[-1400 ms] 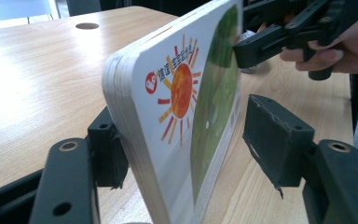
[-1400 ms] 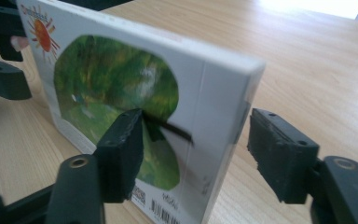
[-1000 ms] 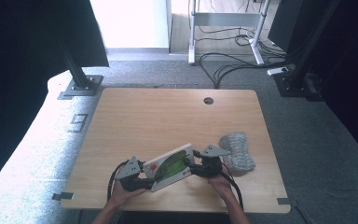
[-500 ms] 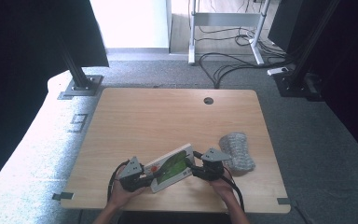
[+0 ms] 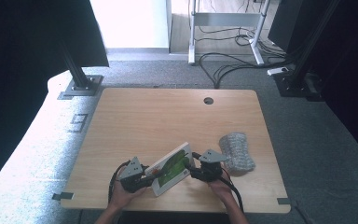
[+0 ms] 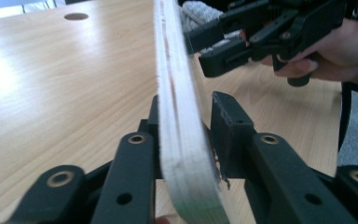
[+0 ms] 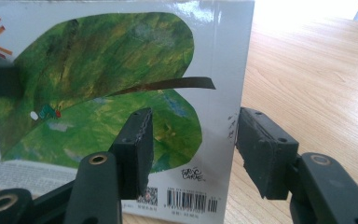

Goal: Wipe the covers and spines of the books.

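Standing on edge near the grey cloth [image 5: 237, 151], the book [image 5: 172, 168] was clamped by the just-closing left gripper [image 6: 182, 140]; the right gripper [image 7: 191, 140] was spread astride its corner, unpressed. Next, seemingly, a firm two-sided hold was wanted.

A big picture book [image 7: 121, 93] stands on its edge on the light wooden desk [image 7: 317, 70], with its back cover facing us. The cover shows a large green leaf with a brown stem, a tiny caterpillar on the left, and a barcode at the bottom. The right claw [image 7: 191, 144] is open, its left black pad in front of the cover and its right pad just past the book's right edge.
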`<state>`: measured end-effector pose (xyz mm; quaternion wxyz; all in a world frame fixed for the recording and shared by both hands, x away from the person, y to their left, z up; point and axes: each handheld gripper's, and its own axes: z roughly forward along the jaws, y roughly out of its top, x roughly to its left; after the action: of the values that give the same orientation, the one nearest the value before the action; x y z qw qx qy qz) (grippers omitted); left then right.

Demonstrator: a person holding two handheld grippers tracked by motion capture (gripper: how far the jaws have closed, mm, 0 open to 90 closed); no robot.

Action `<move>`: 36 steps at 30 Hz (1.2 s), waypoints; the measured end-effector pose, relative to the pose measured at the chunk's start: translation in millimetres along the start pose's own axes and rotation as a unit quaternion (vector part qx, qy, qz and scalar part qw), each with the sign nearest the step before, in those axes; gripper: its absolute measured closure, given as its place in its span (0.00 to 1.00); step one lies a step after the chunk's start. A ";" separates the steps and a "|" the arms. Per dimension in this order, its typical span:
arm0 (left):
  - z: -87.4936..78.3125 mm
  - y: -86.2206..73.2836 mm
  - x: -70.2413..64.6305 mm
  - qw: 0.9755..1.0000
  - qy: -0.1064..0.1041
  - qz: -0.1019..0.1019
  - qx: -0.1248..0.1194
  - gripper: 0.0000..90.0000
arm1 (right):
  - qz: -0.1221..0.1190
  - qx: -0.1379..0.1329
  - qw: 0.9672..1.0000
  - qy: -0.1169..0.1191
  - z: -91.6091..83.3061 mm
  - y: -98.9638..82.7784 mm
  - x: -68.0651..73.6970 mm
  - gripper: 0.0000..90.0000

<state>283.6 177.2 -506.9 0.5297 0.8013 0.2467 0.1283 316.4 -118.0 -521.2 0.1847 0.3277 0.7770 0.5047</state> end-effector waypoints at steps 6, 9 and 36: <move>-4.8 4.1 0.2 1.000 0.004 0.008 -0.001 0.86 | -0.003 -0.005 1.000 0.000 0.3 1.5 2.4 0.51; -6.4 5.4 0.7 1.000 0.016 0.017 0.004 0.86 | -0.006 -0.006 1.000 -0.003 1.2 2.0 3.7 0.51; -3.9 -7.8 11.9 1.000 0.000 0.000 0.021 0.83 | 0.092 -0.009 0.978 -0.189 -67.8 -6.4 -79.5 0.44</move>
<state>289.9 189.0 -513.1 0.5128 0.8122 0.2495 0.1230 329.4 -220.0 -501.9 0.2840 0.4854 0.6901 0.4555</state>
